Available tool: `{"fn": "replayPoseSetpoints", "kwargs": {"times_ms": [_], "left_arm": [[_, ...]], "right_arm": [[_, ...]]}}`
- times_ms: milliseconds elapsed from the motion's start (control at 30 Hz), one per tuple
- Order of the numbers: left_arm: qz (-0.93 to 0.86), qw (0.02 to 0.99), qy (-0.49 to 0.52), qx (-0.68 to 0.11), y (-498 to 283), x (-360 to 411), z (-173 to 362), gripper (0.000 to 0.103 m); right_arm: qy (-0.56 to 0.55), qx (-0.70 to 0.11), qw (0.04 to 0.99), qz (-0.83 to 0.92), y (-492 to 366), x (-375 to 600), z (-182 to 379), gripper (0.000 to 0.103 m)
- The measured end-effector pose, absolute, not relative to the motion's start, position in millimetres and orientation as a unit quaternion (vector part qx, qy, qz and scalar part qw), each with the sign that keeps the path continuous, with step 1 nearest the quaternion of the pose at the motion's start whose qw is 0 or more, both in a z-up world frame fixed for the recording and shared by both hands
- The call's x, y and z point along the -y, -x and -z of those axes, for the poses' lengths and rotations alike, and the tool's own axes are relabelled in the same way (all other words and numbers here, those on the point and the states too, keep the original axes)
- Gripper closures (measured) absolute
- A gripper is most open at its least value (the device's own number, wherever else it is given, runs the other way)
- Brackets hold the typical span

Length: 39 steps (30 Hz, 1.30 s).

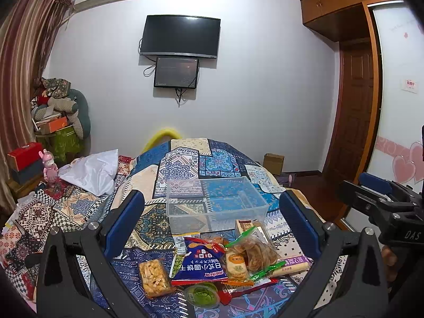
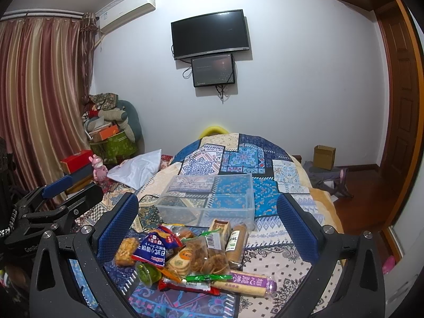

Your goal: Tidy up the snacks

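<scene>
While both my left gripper and right gripper hover with jaws wide apart and holding nothing, the snack pile lies on the quilt, the clear bin just beyond at twelve o'clock.

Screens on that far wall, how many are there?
2: a large dark TV mounted high on the wall, and a smaller screen directly below it, overlapping the TV's lower edge.

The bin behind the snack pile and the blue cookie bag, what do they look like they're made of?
The bin looks like clear rigid plastic: the patterned bedspread shows through its walls. The blue cookie bag seems glossy plastic film, crinkled with shiny highlights.
</scene>
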<state>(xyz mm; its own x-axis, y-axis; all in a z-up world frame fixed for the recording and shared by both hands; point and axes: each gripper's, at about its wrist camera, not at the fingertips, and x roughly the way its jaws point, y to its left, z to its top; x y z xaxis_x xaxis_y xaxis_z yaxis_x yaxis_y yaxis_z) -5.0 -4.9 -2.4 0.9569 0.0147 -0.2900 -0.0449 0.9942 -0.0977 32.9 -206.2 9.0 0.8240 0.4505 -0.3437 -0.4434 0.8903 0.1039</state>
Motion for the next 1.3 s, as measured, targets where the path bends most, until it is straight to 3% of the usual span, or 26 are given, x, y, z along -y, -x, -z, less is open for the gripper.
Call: {"fn": "replayPoseSetpoints", "kwargs": {"times_ms": [633,833,1033,1300], "left_arm": [[-0.005,0.984,0.053,-0.170,-4.3,-1.0,11.7,0.000],[-0.011,0.976,0.057,-0.211,-19.9,-14.0,34.8,0.000],[-0.036,0.962,0.064,-0.263,-35.3,-39.6,69.0,0.012],[-0.065,0.938,0.076,-0.332,-48.5,-62.8,120.6,0.012]], "right_arm": [[-0.016,-0.214,0.949,-0.231,-48.9,206.9,8.2,0.000],[-0.020,-0.244,0.942,-0.231,-66.2,216.4,25.9,0.000],[-0.001,-0.291,0.931,-0.219,-84.8,228.2,55.4,0.001],[0.034,-0.365,0.905,-0.215,-95.6,231.6,99.8,0.006]]}}
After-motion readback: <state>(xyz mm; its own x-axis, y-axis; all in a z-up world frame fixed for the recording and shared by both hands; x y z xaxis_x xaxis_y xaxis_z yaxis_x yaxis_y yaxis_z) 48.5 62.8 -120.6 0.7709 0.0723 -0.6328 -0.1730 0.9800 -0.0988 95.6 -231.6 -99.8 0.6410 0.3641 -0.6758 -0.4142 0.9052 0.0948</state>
